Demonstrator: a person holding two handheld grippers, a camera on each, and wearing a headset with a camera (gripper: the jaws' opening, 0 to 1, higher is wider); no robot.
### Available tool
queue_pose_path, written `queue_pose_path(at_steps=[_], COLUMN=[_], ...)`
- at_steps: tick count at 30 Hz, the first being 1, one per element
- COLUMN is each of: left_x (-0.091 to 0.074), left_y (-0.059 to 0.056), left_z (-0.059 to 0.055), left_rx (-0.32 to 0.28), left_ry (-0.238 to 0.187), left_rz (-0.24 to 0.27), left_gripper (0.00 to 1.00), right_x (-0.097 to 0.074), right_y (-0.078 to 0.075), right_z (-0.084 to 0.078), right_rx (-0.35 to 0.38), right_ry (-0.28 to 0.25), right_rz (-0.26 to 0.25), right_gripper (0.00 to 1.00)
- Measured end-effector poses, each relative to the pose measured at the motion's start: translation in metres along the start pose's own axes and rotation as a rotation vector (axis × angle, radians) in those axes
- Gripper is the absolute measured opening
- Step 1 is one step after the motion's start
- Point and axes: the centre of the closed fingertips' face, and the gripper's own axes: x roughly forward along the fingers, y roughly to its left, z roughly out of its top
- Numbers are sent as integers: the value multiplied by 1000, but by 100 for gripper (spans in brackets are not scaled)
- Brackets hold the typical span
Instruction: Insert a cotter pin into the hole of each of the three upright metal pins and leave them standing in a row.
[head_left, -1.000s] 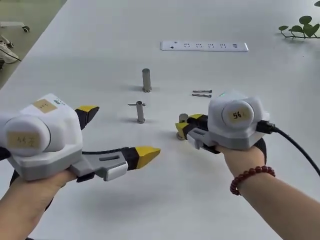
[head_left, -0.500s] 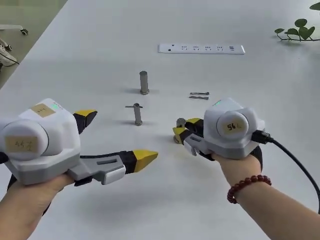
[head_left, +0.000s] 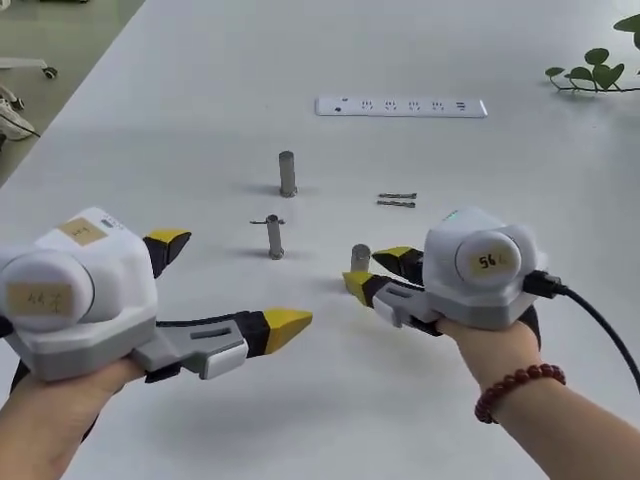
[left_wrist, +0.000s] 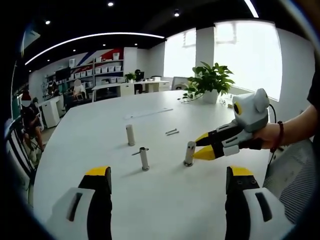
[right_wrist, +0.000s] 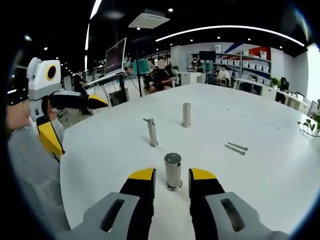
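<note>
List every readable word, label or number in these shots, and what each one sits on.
"56": handwritten on the cap sticker on the round end of the right claw.
Faded sticker on the round end of the left claw: faint handwriting, too blurred to read.
Top sticker on the left claw's housing: nothing legible.
Power strip: any markings are too small to read.

Quick count: three upright metal pins (head_left: 288, 173) (head_left: 274, 237) (head_left: 360, 258), one cotter pin (head_left: 268, 220) stuck through the middle one, two loose cotter pins (head_left: 397, 196) (head_left: 397, 204), one power strip (head_left: 402, 106), one plant (head_left: 590, 72).
</note>
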Motion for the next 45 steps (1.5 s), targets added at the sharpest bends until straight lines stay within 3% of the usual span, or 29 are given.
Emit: queue_pose_path(at_steps=[7, 16, 24, 32, 41, 45], left_x=[-2, -3, 0, 3, 5, 6], left_y=[4, 8, 3, 1, 2, 3], left_z=[-1, -6, -10, -11, -11, -10], left_rx=[-4, -11, -13, 8, 11, 7], left_ry=[1, 12, 17, 26, 24, 18], left_rz=[24, 41, 32, 22, 13, 15], left_gripper=[94, 92, 92, 92, 91, 90], right_x=[-13, -17, -5, 12, 28, 35], right_y=[-8, -37, -56, -87, -114, -119], right_z=[6, 11, 6, 14, -1, -1], right_rx=[-13, -10, -15, -55, -110, -153], right_ry=[-7, 9, 81, 125, 268, 290], right_rz=[34, 31, 51, 49, 48, 65], right_gripper=[24, 25, 26, 24, 20, 19])
